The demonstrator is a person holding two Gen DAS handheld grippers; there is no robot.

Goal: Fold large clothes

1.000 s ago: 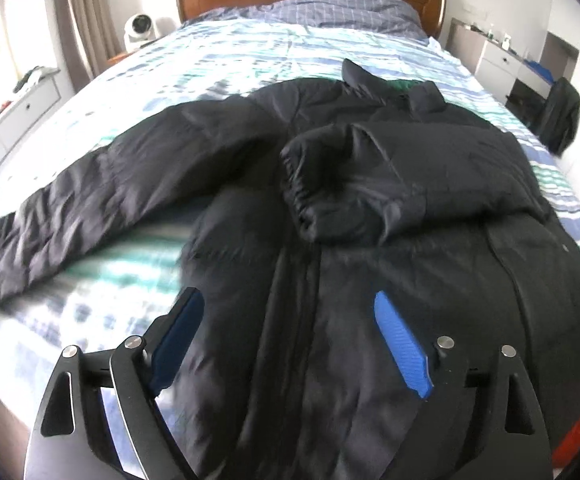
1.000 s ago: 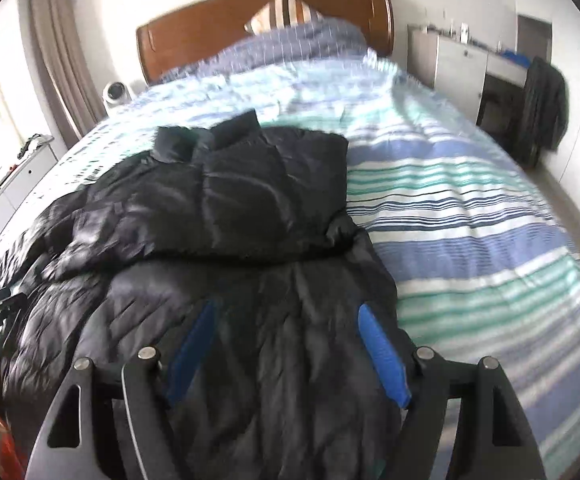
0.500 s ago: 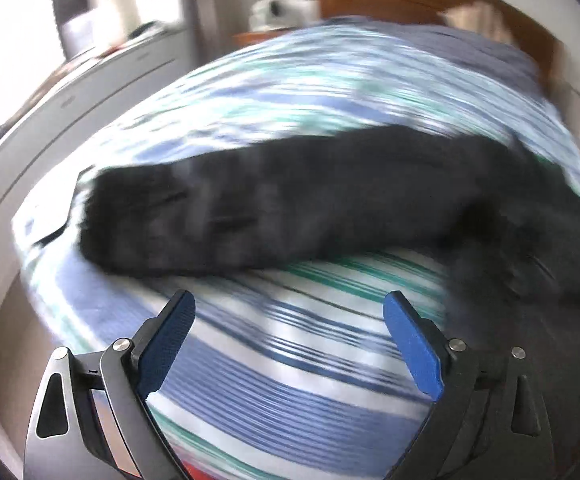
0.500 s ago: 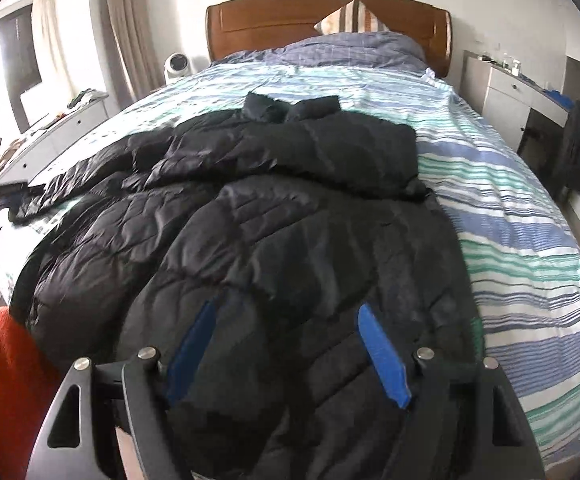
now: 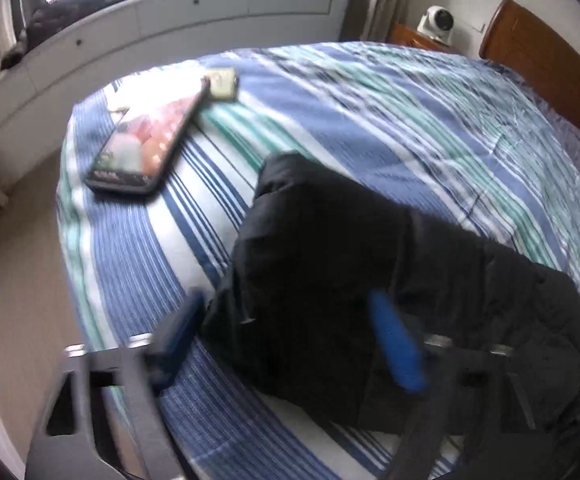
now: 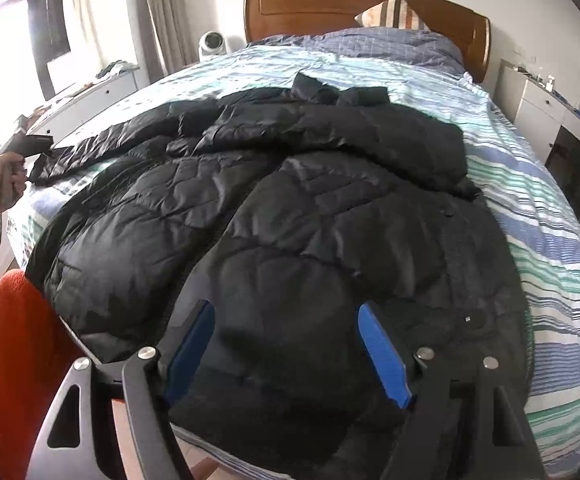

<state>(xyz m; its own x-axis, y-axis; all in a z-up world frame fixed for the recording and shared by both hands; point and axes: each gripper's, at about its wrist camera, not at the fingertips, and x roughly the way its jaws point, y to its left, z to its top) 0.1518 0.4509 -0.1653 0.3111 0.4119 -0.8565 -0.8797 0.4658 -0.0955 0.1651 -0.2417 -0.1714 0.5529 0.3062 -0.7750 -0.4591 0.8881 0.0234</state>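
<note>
Both tongs gape empty: left tongs point(image 5: 290, 340) straddle the jacket's point(image 6: 290, 200) outstretched sleeve point(image 5: 329, 248) for folding inward; right tongs point(image 6: 286, 352) hover over its hem

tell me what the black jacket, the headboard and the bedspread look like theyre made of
Black jacket: looks like a synthetic shell, nylon or polyester, with a slight sheen; the quilted stitching and puffiness suggest padding.
Headboard: wood or wood veneer, reddish brown and glossy, judging by the highlights.
Bedspread: matte woven fabric, possibly cotton, striped blue, green and white, finely wrinkled.
</note>
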